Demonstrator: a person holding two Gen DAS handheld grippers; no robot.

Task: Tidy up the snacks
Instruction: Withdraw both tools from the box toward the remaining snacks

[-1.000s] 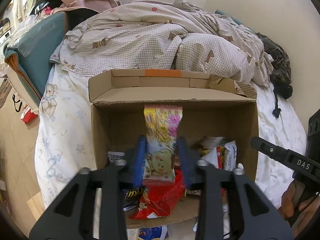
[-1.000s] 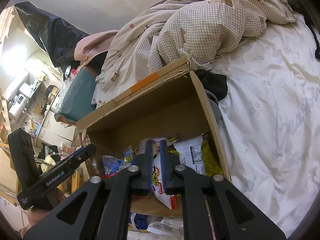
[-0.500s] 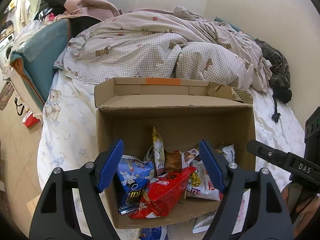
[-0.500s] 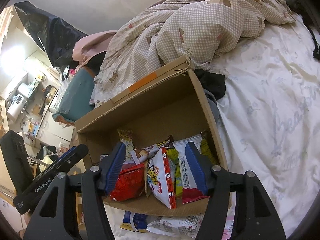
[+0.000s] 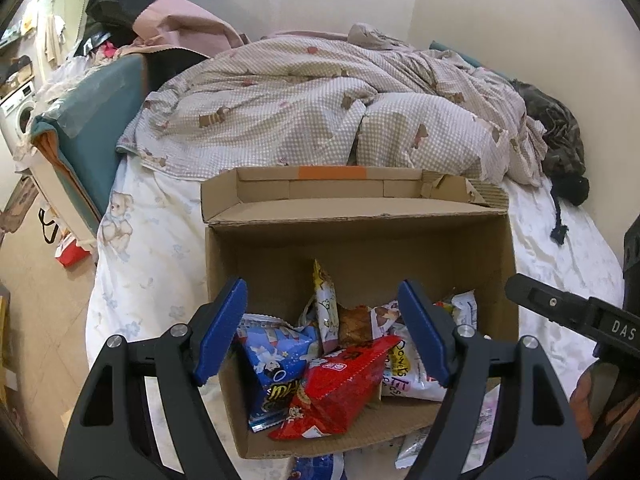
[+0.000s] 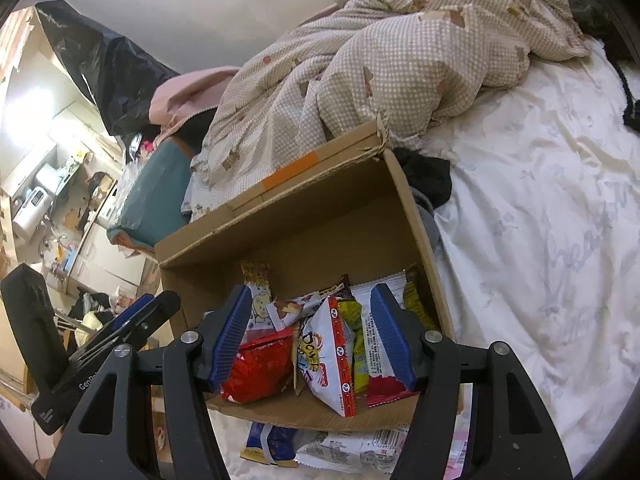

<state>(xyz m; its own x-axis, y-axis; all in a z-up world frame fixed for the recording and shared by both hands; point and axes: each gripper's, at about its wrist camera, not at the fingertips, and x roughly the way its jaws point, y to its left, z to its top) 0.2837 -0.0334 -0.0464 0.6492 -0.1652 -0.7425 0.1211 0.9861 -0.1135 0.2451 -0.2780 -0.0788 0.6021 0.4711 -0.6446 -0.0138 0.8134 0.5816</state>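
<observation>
- On the bed sheet [image 5: 136,264], a cardboard box [image 5: 360,248] is sitting with its flaps open, and the snacks are piling up inside it.
- The left gripper [image 5: 322,330] is hovering at the box's near edge, jaws spread wide and gripping nothing at all.
- Between its blue pads, a red snack bag [image 5: 340,388] is lying on top of the heap, leaning over a blue snack bag [image 5: 276,352] at the left.
- Behind those, a yellow packet [image 5: 325,304] is standing upright near the middle of the box (the one with the little cartoon face).
- The right gripper [image 6: 312,338] is poised over the same near edge, jaws likewise wide apart and empty.
- In the right wrist view, a white chip bag [image 6: 326,360] is standing on edge between the pads, beside the red bag, with a white and red packet [image 6: 378,344] leaning toward the right wall.
- A few packets [image 6: 332,450] are lying outside, on the sheet just in front of the box; they are only partly showing.
- Beyond the box, a checked duvet [image 5: 320,120] is bunching up across the bed, touching the far flap.
</observation>
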